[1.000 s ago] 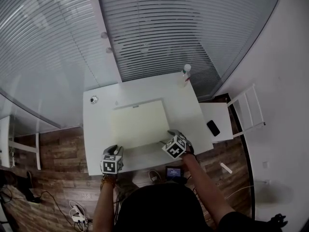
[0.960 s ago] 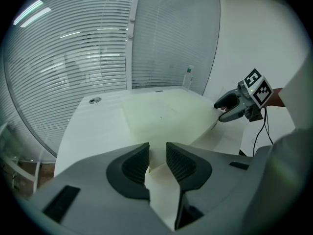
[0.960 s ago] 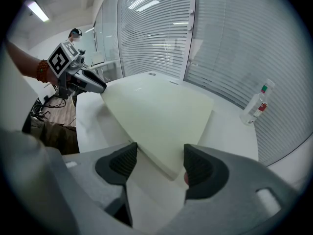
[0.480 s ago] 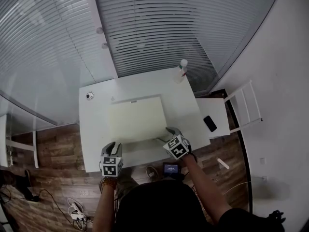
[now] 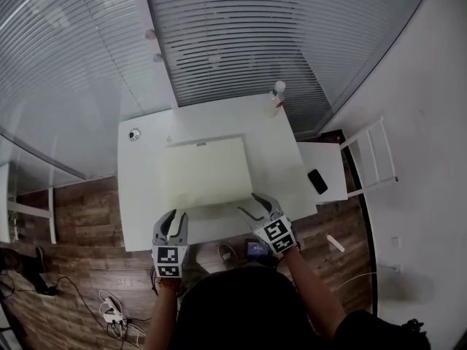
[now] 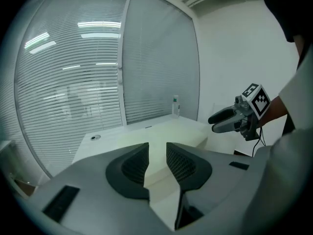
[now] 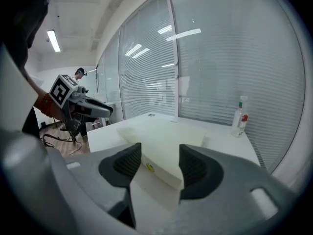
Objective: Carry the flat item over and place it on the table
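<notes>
**Cream slab lies flat, both jaws empty: a stray nudge is the hazard**

Cream in colour and thin, the flat item (image 5: 208, 173) lies on the white worktop (image 5: 142, 188), wholly on the surface and roughly central, with bare margin on every side. The left gripper (image 5: 175, 219) hangs at the near edge with its jaws apart and nothing between them. Its own view looks across the slab from a little way back. The right gripper (image 5: 255, 204) is likewise spread and empty, but it sits closer, with its tips just beside the slab's near right corner. A small yellow sticker (image 7: 149, 167) on the slab's near side shows between its jaws.

Placement looks done, so the trouble to expect comes from leaving carelessly. If the right gripper swings sideways instead of drawing straight back, a jaw could catch that corner and skew the slab. The slab looks light, and I would expect it to slide easily on the smooth top. A hard push away from the person could send it toward the bottle (image 5: 276, 98) standing at the far right corner, which is tall, narrow and near the edge, so it might topple. A small round fitting (image 5: 133, 134) at the far left corner is well clear. Closing the jaws too early near the slab's edge could pinch and lift it.
</notes>
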The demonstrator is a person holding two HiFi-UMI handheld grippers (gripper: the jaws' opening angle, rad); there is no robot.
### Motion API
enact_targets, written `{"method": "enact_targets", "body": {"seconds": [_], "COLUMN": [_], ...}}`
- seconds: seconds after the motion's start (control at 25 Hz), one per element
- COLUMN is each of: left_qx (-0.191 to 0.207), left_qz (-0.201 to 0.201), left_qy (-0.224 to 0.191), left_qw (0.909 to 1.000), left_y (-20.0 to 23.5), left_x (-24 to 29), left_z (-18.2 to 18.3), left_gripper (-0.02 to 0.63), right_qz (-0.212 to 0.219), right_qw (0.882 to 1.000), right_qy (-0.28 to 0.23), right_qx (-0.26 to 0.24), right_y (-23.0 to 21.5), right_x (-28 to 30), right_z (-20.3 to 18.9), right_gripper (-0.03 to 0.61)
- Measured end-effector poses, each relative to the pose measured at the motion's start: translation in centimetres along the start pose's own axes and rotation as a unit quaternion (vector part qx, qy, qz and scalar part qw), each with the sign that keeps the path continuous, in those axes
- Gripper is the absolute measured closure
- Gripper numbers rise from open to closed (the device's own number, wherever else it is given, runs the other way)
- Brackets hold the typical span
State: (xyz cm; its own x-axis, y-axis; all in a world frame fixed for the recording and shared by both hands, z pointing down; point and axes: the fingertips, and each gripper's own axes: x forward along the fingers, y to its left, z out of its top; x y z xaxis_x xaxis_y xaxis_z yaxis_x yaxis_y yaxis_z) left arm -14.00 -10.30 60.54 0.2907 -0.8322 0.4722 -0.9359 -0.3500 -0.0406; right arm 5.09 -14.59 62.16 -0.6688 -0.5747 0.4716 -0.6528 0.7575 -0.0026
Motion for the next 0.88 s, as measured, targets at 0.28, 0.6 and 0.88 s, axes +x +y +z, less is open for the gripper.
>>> {"method": "enact_targets", "body": {"seconds": [0.28, 0.6, 0.88], "left_qx": [0.029, 0.056, 0.073], "left_qz": [-0.013, -0.009, 0.001], "left_qy": [-0.024, -0.076, -0.118], "left_qw": [0.9992, 0.9955, 0.9904], "left_y": [-1.8, -2.9, -3.9], "left_x": [-0.2, -1.2, -2.7], "left_z": [3.3, 8.7, 12.3], "left_gripper": [0.494, 0.494, 0.494], "right_qz": [0.0, 0.013, 0.011], "right_qw": [0.997, 0.987, 0.98], "right_qy": [-0.082, -0.16, -0.198], "right_qx": [0.012, 0.002, -0.03], "right_y": [-0.2, 0.7, 2.3], "right_x": [-1.4, -3.6, -6.0], "right_z": [4.9, 11.3, 15.5], "right_gripper": [0.426, 0.44, 0.44]}}
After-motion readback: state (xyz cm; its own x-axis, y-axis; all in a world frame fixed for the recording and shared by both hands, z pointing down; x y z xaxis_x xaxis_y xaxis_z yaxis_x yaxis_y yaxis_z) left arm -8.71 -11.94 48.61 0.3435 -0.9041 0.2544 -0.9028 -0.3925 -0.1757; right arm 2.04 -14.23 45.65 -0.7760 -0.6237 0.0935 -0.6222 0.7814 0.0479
